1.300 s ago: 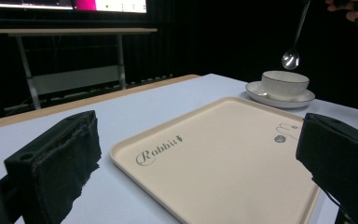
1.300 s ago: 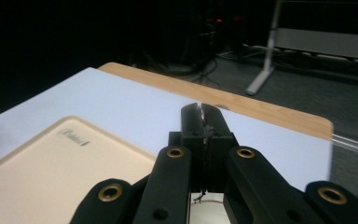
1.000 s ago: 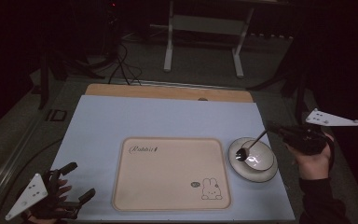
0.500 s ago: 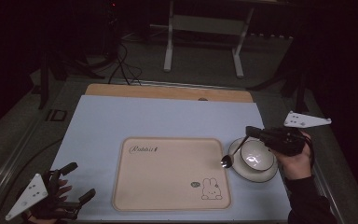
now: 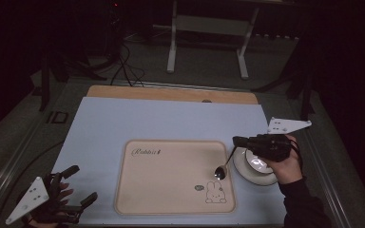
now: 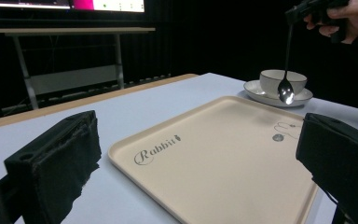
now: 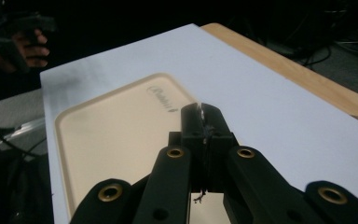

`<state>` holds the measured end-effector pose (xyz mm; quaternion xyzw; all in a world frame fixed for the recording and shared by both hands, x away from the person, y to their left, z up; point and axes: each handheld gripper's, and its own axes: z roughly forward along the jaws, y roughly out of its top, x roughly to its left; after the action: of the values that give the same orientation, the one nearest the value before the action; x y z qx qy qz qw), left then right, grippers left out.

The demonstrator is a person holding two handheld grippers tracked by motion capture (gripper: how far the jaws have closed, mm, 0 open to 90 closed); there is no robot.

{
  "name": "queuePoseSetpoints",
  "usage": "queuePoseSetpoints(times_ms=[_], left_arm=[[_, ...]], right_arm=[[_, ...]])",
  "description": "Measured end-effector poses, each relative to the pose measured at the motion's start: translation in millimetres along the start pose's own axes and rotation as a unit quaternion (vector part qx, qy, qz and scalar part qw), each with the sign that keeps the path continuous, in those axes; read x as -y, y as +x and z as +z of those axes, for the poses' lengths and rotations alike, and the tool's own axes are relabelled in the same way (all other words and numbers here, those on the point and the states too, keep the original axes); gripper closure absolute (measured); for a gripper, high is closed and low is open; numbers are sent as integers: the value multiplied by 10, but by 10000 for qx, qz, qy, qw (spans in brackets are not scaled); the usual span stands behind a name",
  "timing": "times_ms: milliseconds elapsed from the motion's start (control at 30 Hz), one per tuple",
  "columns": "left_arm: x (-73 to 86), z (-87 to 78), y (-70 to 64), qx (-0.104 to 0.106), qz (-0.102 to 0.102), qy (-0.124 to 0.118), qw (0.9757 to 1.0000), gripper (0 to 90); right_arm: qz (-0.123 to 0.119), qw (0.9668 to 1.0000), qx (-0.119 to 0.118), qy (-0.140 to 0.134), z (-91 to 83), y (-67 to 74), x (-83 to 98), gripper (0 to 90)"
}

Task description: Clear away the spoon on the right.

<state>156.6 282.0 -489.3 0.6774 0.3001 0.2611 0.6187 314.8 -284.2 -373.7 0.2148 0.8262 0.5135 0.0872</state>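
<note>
Spoon over tray — your right gripper (image 5: 237,141) clenched on its handle.
Shiny metal spoon (image 5: 222,168) hangs near-vertical, oval bowl down, above smooth beige tray (image 5: 171,209); your left gripper (image 5: 78,185) gapes, released.

Wide-apart jaws frame a beige tray (image 6: 223,154); beyond, a gripper (image 6: 294,14) dangles a spoon (image 6: 286,88) before a cup (image 6: 279,80)

We see a beige tray (image 5: 171,175) with dark "Rabbit" script near its far left corner and a small line-drawn rabbit plus a grey dot at its near right corner. Right of the tray: white cup (image 6: 282,78) with a thin dark rim on a white saucer (image 5: 256,172). Silver spoon (image 5: 221,171) hangs over the tray's right edge. Desk (image 5: 171,118) is pale blue, with a tan wood strip beyond the tray. Both hand-held grippers, left (image 5: 73,187) and right (image 5: 237,140), are black with pale grey plates.
</note>
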Motion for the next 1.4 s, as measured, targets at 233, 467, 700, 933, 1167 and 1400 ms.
queuePoseSetpoints(times_ms=[233, 467, 700, 933, 1167, 1400], left_arm=[[1, -2, 1, 12, -3, -7, 10000, 0], [1, -2, 2, 20, -8, -12, 10000, 0], [2, -1, 5, 24, -8, -2, 10000, 0], [2, -2, 4, 31, -19, -18, 10000, 0], [2, -5, 6, 23, -18, -20, 10000, 0], [3, -3, 6, 33, -16, -9, 10000, 0]], right_arm=[[-173, 9993, -317, 62, 198, 69, -44, 898], [-269, 9965, -769, 160, 426, 138, -33, 898], [-386, 9915, -1213, 263, 624, 241, -23, 898], [-433, 9864, -1556, 290, 802, 337, -22, 898], [-370, 9832, -1743, 390, 961, 390, 33, 898], [-376, 9792, -1928, 506, 1067, 423, 78, 898]])
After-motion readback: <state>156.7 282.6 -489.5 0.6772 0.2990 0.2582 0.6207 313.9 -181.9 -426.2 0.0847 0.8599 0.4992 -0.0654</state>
